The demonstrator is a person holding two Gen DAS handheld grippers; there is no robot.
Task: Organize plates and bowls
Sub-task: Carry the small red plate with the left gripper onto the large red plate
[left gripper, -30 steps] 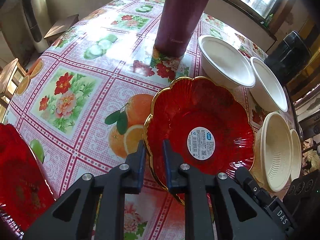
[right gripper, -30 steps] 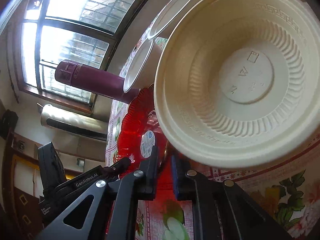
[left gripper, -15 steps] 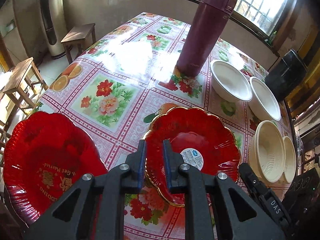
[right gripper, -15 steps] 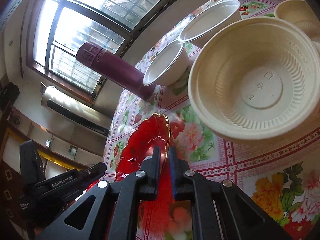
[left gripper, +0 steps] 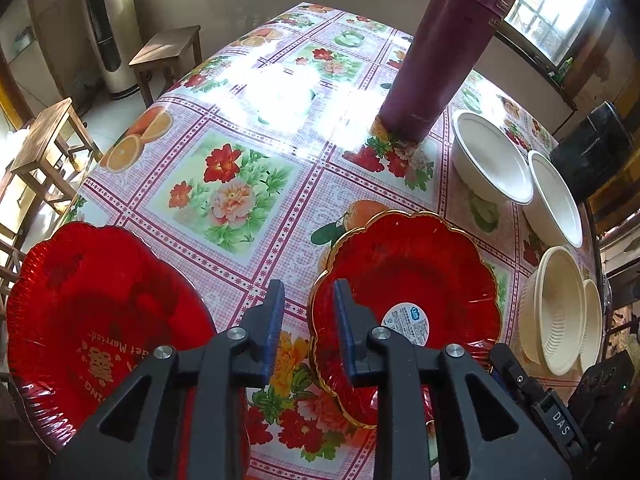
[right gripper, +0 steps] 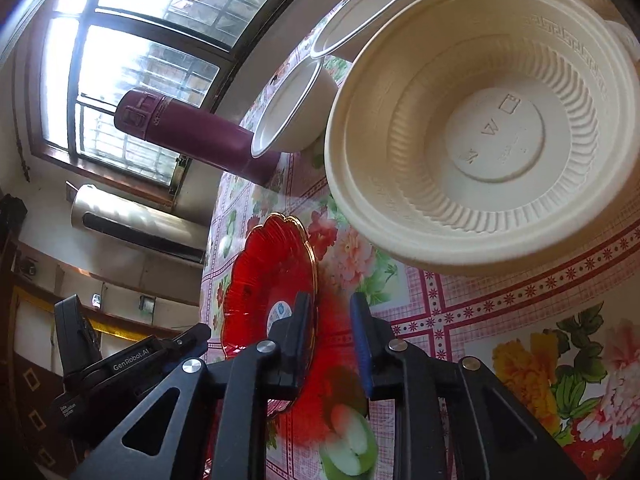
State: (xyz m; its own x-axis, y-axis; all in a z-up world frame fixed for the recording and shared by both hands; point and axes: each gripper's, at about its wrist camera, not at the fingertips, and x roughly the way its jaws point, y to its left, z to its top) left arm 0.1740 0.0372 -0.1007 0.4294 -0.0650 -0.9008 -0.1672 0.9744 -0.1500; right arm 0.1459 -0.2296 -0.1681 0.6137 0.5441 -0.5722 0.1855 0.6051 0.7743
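Observation:
A red gold-rimmed plate (left gripper: 404, 280) with a white sticker lies on the flowered tablecloth. My left gripper (left gripper: 308, 320) hovers at the plate's left rim. Its jaws are opening, the rim sits just inside the right finger, and the pads do not press on it. At the plate's (right gripper: 272, 272) opposite rim, my right gripper (right gripper: 330, 312) has its jaws opening too, with the rim beside its left finger and unpinched. A second red plate (left gripper: 100, 320) with gold lettering lies at the left table edge. A cream ribbed bowl (right gripper: 480, 128) stands right of the plate.
A tall maroon flask (left gripper: 444, 52) stands at the back. Two white bowls (left gripper: 492, 160) (left gripper: 556, 200) stand to its right, ahead of the cream bowls (left gripper: 556, 312). Wooden stools (left gripper: 168, 52) stand off the table's left side. A black box (left gripper: 592, 148) is at the far right.
Both grippers' jaws have parted from the red gold-rimmed plate's rim. The left view has pulled back and up, bringing the second red plate into sight at the left.

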